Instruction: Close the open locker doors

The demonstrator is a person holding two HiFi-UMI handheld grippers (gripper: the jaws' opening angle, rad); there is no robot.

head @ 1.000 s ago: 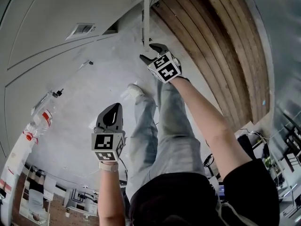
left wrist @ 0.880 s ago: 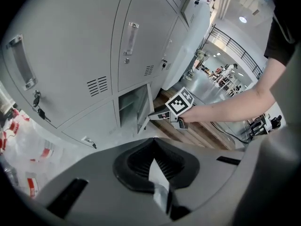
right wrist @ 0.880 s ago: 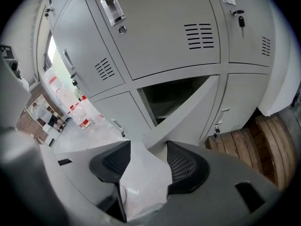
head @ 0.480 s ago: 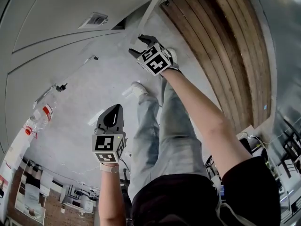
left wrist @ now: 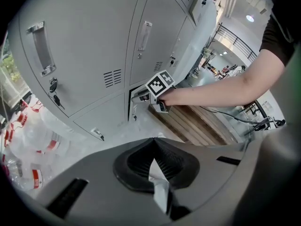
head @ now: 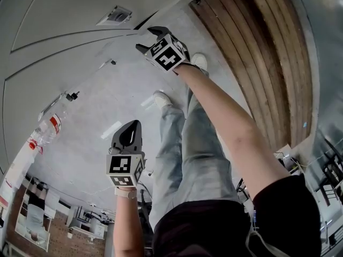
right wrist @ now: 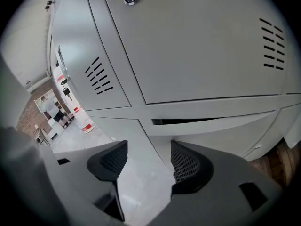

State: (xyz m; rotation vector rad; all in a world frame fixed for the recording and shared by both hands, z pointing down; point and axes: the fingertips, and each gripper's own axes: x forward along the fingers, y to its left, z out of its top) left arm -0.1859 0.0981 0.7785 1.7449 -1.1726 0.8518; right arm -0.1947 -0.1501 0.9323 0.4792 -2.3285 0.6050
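Your right gripper [right wrist: 143,157] faces the low grey metal locker door [right wrist: 211,132], which hangs just ajar, with a dark slit [right wrist: 188,122] showing along one long edge. Its jaws have just been opening and stand well apart with nothing between them. That spread is the main hazard, in my judgement: one wide fingertip could slide into the slit or hook the door's lip, and you would lever the panel back out instead of seating it. A push placed off-centre, or made too fast, may let the door bounce and stay unlatched. Your left gripper [left wrist: 153,142] hangs over the pale concrete floor [head: 107,106] with its jaws together and empty. It is well apart from the bank of grey steel lockers [head: 64,15], so it is out of the way. To the right, the brown wooden slat decking [head: 257,52] runs up to the lockers and your white shoe [head: 199,61] sits near the door, so mind that foot. The clear plastic bottles with red labels [head: 47,133] lie well apart to the left, and the floor between gives you room.
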